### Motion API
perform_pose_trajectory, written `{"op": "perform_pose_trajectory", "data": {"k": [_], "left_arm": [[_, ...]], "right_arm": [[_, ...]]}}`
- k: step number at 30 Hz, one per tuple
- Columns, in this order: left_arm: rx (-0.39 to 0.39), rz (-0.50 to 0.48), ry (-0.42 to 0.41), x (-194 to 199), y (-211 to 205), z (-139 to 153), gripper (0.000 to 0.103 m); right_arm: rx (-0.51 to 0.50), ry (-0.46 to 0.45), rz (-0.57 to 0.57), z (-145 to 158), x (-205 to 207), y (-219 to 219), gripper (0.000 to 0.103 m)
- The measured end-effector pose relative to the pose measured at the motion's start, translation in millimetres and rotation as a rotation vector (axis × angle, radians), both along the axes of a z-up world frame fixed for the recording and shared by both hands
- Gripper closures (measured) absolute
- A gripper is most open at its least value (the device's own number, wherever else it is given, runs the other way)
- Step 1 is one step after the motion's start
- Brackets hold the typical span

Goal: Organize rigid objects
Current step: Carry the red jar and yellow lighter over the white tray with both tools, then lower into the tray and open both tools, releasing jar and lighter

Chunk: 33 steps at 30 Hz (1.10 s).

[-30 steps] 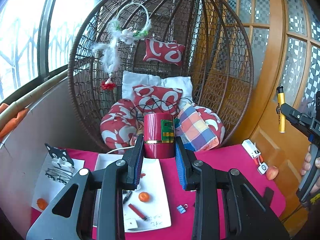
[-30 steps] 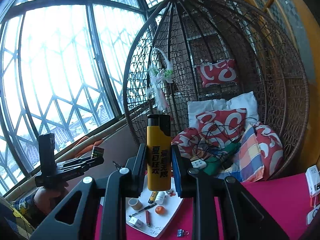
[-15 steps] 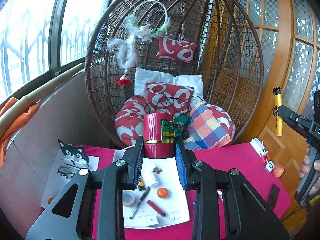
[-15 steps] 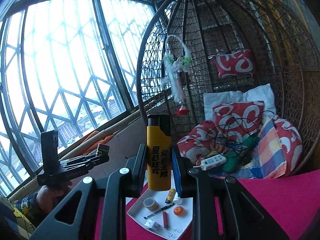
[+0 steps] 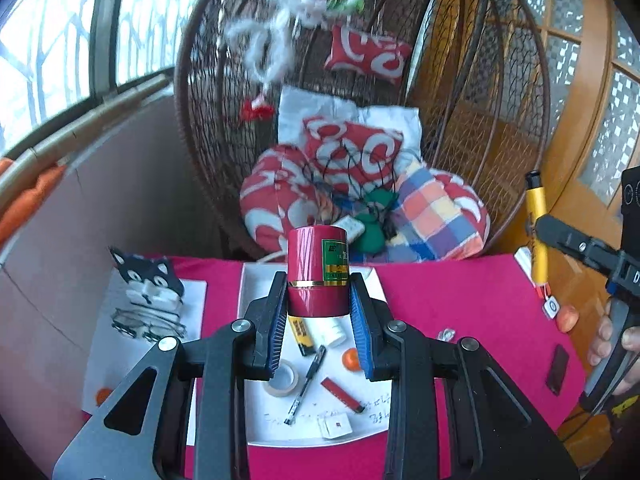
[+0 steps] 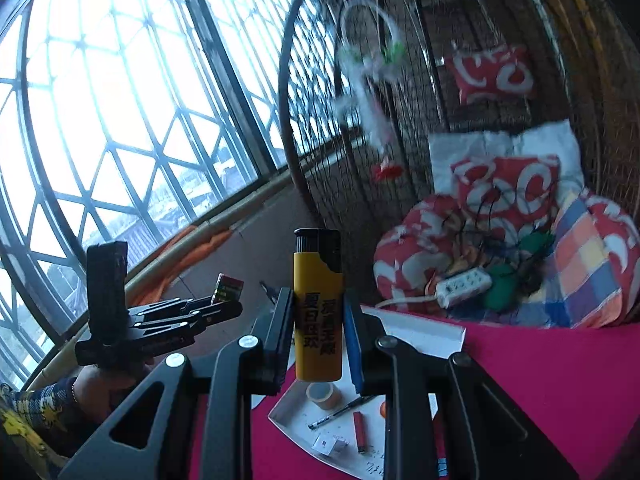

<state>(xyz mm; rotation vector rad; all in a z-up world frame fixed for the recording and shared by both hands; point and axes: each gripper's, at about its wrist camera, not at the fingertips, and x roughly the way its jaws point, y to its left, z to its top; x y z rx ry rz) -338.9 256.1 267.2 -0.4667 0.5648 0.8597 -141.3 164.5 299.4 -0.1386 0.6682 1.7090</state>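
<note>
My left gripper (image 5: 319, 312) is shut on a red cylindrical tin (image 5: 318, 270) with a green label, held upright above a white tray (image 5: 256, 412). The tray holds a tape roll (image 5: 282, 378), a pen (image 5: 306, 384), a red stick (image 5: 342, 394), a small orange ball (image 5: 351, 359), a yellow lighter and a white bottle. My right gripper (image 6: 319, 330) is shut on a yellow lighter (image 6: 318, 304) with black writing, held upright in the air above the tray (image 6: 298, 412). That lighter also shows at the right of the left wrist view (image 5: 536, 232).
The table has a magenta cloth (image 5: 460, 300). A cat-shaped holder (image 5: 146, 284) stands on paper at the left. A wicker egg chair (image 5: 500, 120) with cushions is behind the table. Small items lie at the table's right edge (image 5: 558, 364). A wooden door is at the right.
Both grippers have risen and tilted down, so more of the tray and table shows. The grips on the tin and the lighter are unchanged.
</note>
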Motion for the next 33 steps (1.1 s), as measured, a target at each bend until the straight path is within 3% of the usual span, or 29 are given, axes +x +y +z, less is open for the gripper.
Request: {"op": "perform_pose_trajectory", "data": {"k": [4, 9, 17, 23, 24, 25, 26, 27, 28, 29, 30, 31, 33], "left_arm": [[-0.094, -0.027, 0.030, 12.2, 23.9, -30.8, 0.074], [-0.265, -0.056, 0.082, 33.8, 53.9, -87.5, 0.074], [-0.437, -0.087, 0.190, 62.0, 82.5, -161.1, 0.074], [-0.457, -0.052, 0.246, 62.4, 84.8, -176.1, 0.074], [-0.457, -0.047, 0.246, 61.5, 84.4, -176.3, 0.071], [-0.456, -0.041, 0.245, 60.8, 84.1, -176.2, 0.058], [-0.452, -0.033, 0.245, 60.2, 84.3, -175.7, 0.032], [-0.440, -0.021, 0.245, 59.4, 84.4, -175.1, 0.020], [-0.410, -0.004, 0.248, 57.4, 83.0, -171.8, 0.010], [-0.384, 0.004, 0.249, 55.8, 81.8, -169.3, 0.010], [-0.360, 0.010, 0.256, 54.5, 80.4, -166.4, 0.010], [-0.336, 0.017, 0.264, 54.3, 79.1, -163.5, 0.010], [-0.299, 0.032, 0.256, 51.7, 75.3, -155.7, 0.010]], "right_arm": [[-0.102, 0.015, -0.001, -31.3, -2.8, 24.3, 0.080], [-0.257, 0.016, -0.021, -84.2, -3.5, 48.0, 0.080], [-0.520, -0.033, -0.018, -175.1, -18.1, 73.2, 0.080], [-0.584, -0.091, -0.031, -200.3, -34.1, 73.8, 0.080], [-0.587, -0.091, -0.033, -201.2, -34.8, 72.8, 0.079], [-0.590, -0.096, -0.036, -201.4, -35.4, 72.2, 0.079], [-0.595, -0.105, -0.039, -201.1, -36.1, 71.9, 0.078], [-0.595, -0.112, -0.040, -201.2, -35.8, 73.3, 0.075], [-0.591, -0.123, -0.039, -199.3, -36.7, 71.3, 0.056], [-0.588, -0.130, -0.040, -200.9, -37.2, 76.0, 0.023], [-0.581, -0.139, -0.041, -200.6, -38.1, 76.3, 0.011], [-0.566, -0.153, -0.047, -198.0, -39.5, 74.6, 0.000], [-0.533, -0.190, -0.065, -191.2, -41.3, 69.9, 0.000]]}}
